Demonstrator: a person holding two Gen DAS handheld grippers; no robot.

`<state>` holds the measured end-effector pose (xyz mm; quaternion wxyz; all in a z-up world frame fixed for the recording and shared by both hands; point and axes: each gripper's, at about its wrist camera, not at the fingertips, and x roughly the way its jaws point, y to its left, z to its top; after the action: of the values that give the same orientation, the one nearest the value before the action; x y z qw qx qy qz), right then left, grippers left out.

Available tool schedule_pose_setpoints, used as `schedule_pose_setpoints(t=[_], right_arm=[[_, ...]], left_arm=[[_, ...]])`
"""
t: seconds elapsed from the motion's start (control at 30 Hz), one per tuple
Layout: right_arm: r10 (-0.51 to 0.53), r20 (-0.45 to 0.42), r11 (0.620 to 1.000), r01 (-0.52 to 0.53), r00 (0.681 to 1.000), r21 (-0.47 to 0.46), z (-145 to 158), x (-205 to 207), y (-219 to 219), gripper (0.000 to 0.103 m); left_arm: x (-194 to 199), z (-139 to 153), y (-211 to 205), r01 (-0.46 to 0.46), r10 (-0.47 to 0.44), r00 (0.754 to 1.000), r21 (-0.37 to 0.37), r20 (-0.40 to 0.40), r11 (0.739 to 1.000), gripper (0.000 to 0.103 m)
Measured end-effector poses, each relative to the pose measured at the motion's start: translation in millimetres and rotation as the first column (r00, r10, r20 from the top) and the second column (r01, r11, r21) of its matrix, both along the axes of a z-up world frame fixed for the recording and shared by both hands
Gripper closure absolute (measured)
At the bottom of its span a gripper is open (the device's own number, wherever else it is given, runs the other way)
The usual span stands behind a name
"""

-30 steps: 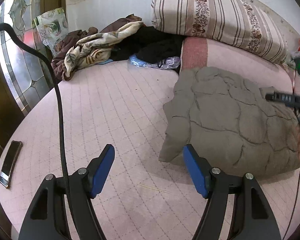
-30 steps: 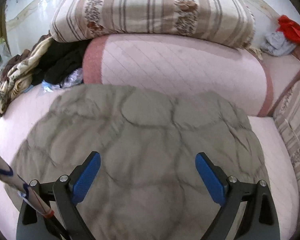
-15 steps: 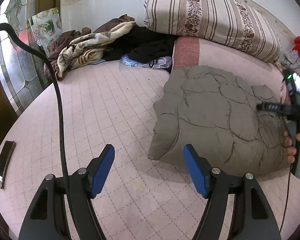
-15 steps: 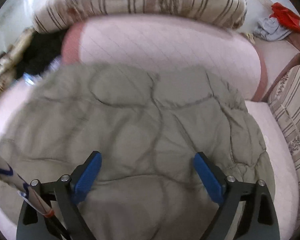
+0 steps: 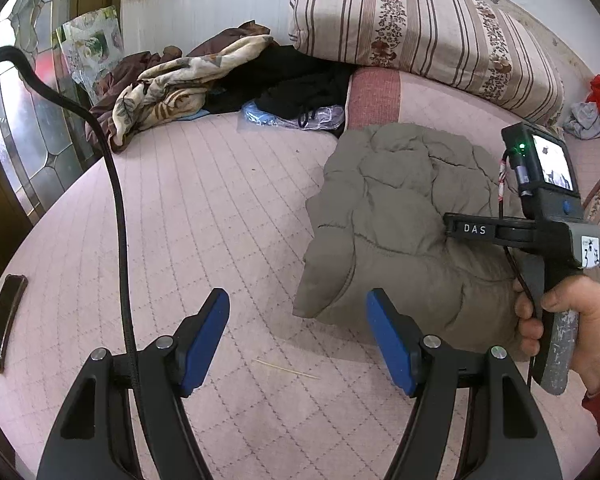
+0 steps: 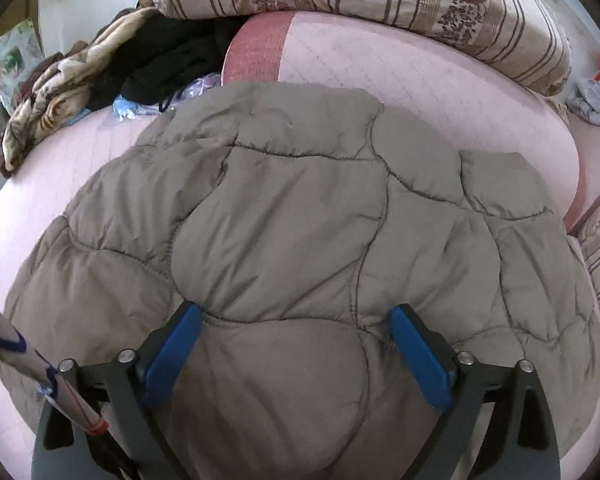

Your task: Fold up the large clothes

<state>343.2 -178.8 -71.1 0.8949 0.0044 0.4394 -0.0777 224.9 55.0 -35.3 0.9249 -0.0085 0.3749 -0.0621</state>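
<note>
A grey-green quilted padded coat (image 5: 404, 220) lies folded into a thick bundle on the pink quilted bed (image 5: 204, 208). It fills the right wrist view (image 6: 300, 240). My left gripper (image 5: 298, 320) is open and empty, low over the bed, just left of the coat's near corner. My right gripper (image 6: 296, 328) is open, its blue pads (image 6: 416, 356) pressed down into the coat's top, padding bulging between them. In the left wrist view the right gripper's body (image 5: 540, 232) rests on the coat's right side, held by a hand.
A striped bolster (image 5: 420, 28) and a pink cushion (image 5: 440, 100) line the bed's far side. A heap of blankets and dark clothes (image 5: 204, 80) lies at the back left. A phone (image 5: 2, 320) lies at the bed's left edge. A thin stick (image 5: 288, 369) lies near my left gripper.
The right gripper has come down from above the coat and now presses its open fingers into the top. The left gripper has drawn back and left from the coat, staying open.
</note>
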Motion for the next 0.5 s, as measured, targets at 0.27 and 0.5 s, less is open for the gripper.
schedule_pose_setpoints(t=[0.27,0.5], right_arm=[[-0.051,0.151,0.998,0.044,0.987,0.050,46,-39,-34,0.011],[-0.167,0.031,0.983,0.164,0.985,0.078,2,-35,-96,0.009]], left_arm=[[0,-1,1,0.001,-0.002,1.000,-0.024,-0.007,1.000,0.033],[2,-4,0,0.005,-0.007,1.000,-0.050,-0.023,0.999,0.033]])
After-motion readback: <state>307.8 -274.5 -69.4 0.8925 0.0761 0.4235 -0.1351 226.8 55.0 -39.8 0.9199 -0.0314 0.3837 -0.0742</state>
